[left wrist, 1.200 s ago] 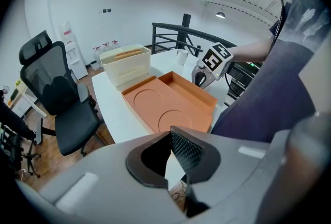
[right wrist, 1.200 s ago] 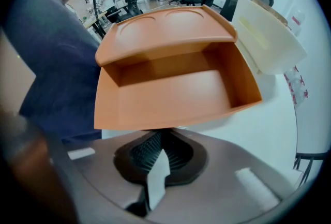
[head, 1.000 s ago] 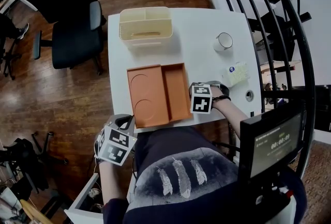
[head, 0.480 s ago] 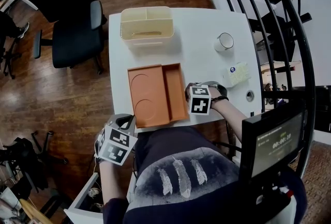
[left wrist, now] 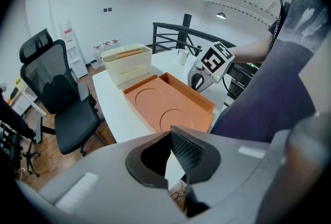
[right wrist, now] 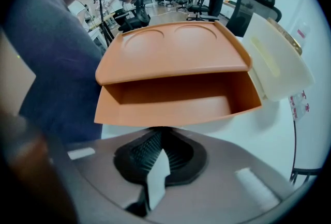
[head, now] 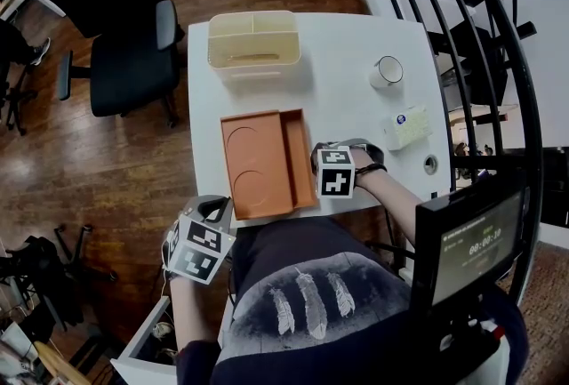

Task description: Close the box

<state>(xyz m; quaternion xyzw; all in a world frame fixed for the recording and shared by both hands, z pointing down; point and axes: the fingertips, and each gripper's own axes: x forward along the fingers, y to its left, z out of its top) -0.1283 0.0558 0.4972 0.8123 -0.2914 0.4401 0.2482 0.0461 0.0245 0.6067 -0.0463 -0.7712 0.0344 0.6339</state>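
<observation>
On the white bench [head: 347, 45], the orange hinged plastic box [head: 262, 163] lay open just ahead of the right hand-held gripper [head: 318, 157], whose jaws seemingly sat together and empty; closing not yet done.

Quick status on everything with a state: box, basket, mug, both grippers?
Box: open, empty.
Basket: upright on the table, no lid.
Mug: upright.
Left gripper: shut, empty, off the table.
Right gripper: shut, empty, at the box's side.
</observation>
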